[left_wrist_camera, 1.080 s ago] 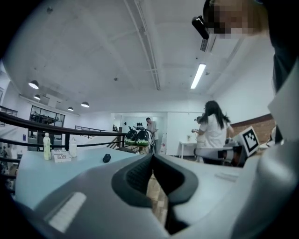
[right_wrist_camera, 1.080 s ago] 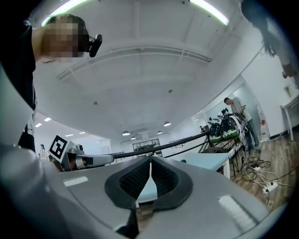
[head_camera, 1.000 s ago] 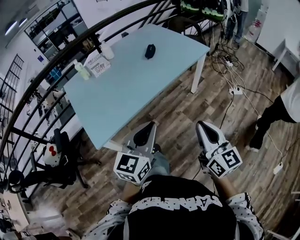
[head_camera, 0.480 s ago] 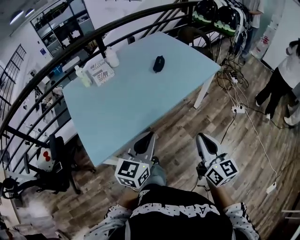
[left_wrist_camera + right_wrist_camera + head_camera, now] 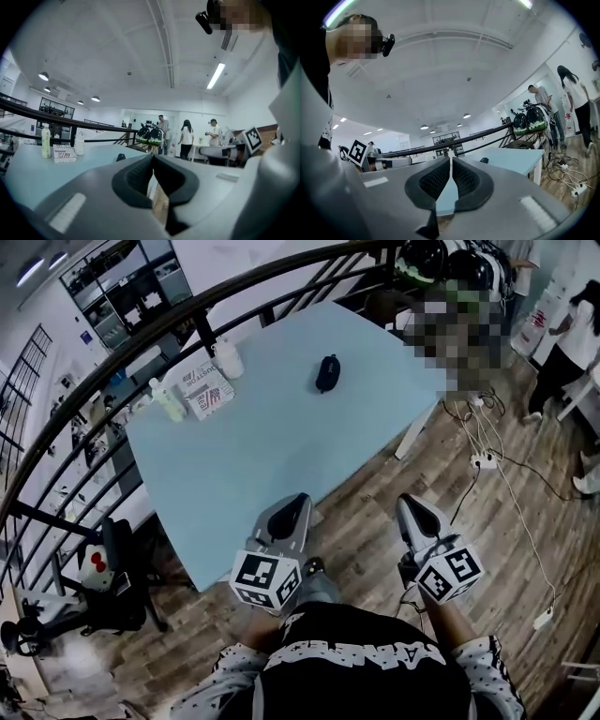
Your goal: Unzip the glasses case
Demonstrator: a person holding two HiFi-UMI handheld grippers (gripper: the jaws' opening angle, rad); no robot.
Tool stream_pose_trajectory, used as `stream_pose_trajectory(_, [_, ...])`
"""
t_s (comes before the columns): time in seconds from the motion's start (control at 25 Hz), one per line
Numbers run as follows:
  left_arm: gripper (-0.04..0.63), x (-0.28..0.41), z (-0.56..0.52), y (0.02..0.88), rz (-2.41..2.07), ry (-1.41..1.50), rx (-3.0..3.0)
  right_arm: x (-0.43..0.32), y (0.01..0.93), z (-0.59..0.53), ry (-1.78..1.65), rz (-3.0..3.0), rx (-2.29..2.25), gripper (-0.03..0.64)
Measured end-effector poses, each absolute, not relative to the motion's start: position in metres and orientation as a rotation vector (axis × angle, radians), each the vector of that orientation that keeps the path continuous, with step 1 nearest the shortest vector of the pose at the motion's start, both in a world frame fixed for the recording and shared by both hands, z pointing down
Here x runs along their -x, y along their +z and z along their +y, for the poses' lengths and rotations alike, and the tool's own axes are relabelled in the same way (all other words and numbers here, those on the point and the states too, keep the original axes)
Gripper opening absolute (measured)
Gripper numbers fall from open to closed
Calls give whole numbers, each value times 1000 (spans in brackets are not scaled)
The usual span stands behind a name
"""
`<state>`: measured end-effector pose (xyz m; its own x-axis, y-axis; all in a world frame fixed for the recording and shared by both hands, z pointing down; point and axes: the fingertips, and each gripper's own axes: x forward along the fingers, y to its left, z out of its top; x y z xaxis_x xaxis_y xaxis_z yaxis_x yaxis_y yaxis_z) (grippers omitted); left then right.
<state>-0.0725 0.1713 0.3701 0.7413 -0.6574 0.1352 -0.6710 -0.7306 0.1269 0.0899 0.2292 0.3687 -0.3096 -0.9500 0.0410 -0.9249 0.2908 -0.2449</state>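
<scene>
The glasses case [image 5: 328,373], a small dark oval, lies zipped and alone on the pale blue counter [image 5: 262,456], toward the counter's far side, at about 1 o'clock from its middle in the head view. In the left gripper view it shows as a small dark lump [image 5: 121,157] on the counter top, and in the right gripper view as a dark speck [image 5: 484,160]. At about 9 o'clock from the case, well apart from it, a white box with red print [image 5: 208,390] lies flat, with a white bottle [image 5: 228,359] just beside it on the case's side and a greenish bottle [image 5: 167,401] just beside it on the other. A dark railing [image 5: 141,343] curves past the counter's far edge. Neither gripper is near the case. The left gripper [image 5: 300,499] hangs at about 6 o'clock from it, its tip at the counter's near edge; its own view shows the jaws [image 5: 153,158] brought together at the tips with nothing between them. The right gripper [image 5: 405,502] is at about 5 o'clock from the case, over the wooden floor [image 5: 375,512], its jaws [image 5: 451,160] pressed together and empty. Cables and a power strip [image 5: 483,460] lie on the floor at 3 o'clock from the grippers, and a person [image 5: 562,329] stands beyond them at 2 o'clock. An office chair [image 5: 112,587] sits at 9 o'clock.
</scene>
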Motion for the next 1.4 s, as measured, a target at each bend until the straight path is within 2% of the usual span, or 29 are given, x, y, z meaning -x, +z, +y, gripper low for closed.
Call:
stream_pose_trajectory(1.04, [0, 123, -16, 362, -1134, 87, -2790, -56, 370, 30, -325, 2417, 1807, 23])
stream_pose_trajectory(1.4, [0, 117, -45, 369, -1124, 84, -2797, -56, 383, -9, -377, 2381, 1823, 35])
